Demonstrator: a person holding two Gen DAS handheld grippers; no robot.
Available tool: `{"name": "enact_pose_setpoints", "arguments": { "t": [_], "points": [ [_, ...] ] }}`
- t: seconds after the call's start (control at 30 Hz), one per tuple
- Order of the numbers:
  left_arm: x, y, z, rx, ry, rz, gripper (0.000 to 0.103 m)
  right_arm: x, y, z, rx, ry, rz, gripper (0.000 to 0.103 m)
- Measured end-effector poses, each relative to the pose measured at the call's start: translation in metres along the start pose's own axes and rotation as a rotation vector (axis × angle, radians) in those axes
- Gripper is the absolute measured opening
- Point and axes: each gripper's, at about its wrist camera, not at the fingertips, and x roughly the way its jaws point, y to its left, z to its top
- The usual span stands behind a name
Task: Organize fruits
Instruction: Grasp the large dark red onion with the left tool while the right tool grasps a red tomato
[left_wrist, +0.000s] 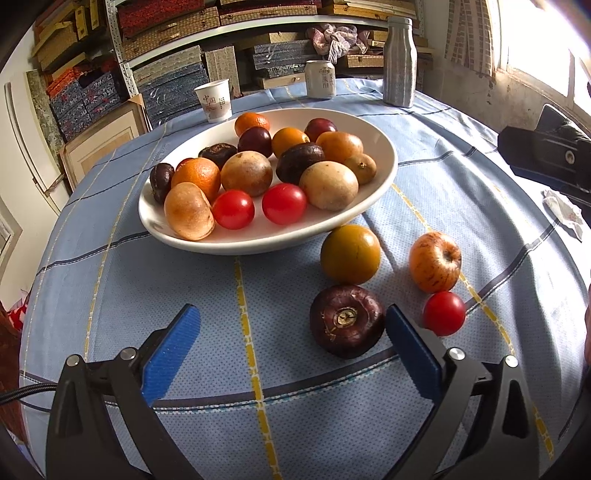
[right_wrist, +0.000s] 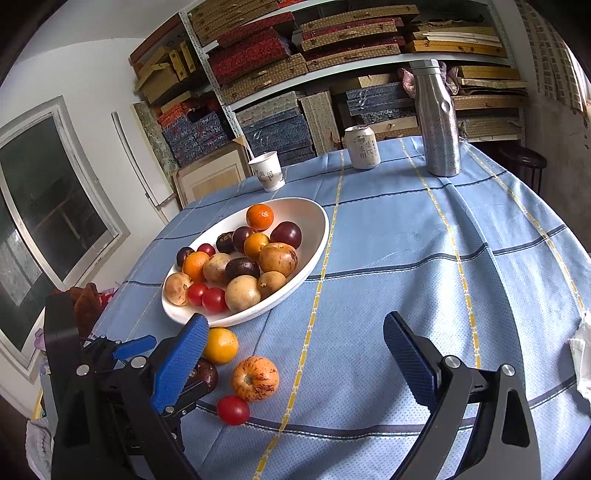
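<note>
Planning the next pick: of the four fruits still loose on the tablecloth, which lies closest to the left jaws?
The dark purple fruit, right beside the left gripper's right-hand pad. The red tomato, striped apple and yellow-green fruit sit farther off.

Home storeroom, shelves (right_wrist: 332, 62) of stacked boxes, clothed table (right_wrist: 406, 240)

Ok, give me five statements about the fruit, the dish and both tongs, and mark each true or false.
1. Four fruits lie on the cloth outside the white dish. True: a yellow-green fruit, a striped apple, a dark brown fruit and a cherry tomato.
2. The left tongs grip the dark brown fruit. False: they are open, and it lies loose beside the right finger.
3. The right tongs are open and hold nothing. True.
4. The white dish is empty. False: it holds many fruits.
5. The steel bottle lies on its side. False: it stands upright.
</note>
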Motion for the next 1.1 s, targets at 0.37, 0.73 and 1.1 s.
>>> {"name": "enact_pose_setpoints", "arguments": {
  "t": [0.37, 0.73, 1.1],
  "points": [
    [0.014, 0.02, 0.004, -0.065, 0.04, 0.004, 0.099, 0.003, 0.002, -0.002, -0.012, 0.012, -0.002, 0.096],
    [0.003, 0.065, -0.012, -0.176, 0.031, 0.071, 0.099, -0.002, 0.001, -0.001, -0.003, 0.001, 0.015, 0.096],
    [0.013, 0.063, -0.013, -0.188, 0.064, 0.004, 0.099, 0.0, 0.007, -0.006, -0.031, 0.027, 0.026, 0.097]
  ]
}}
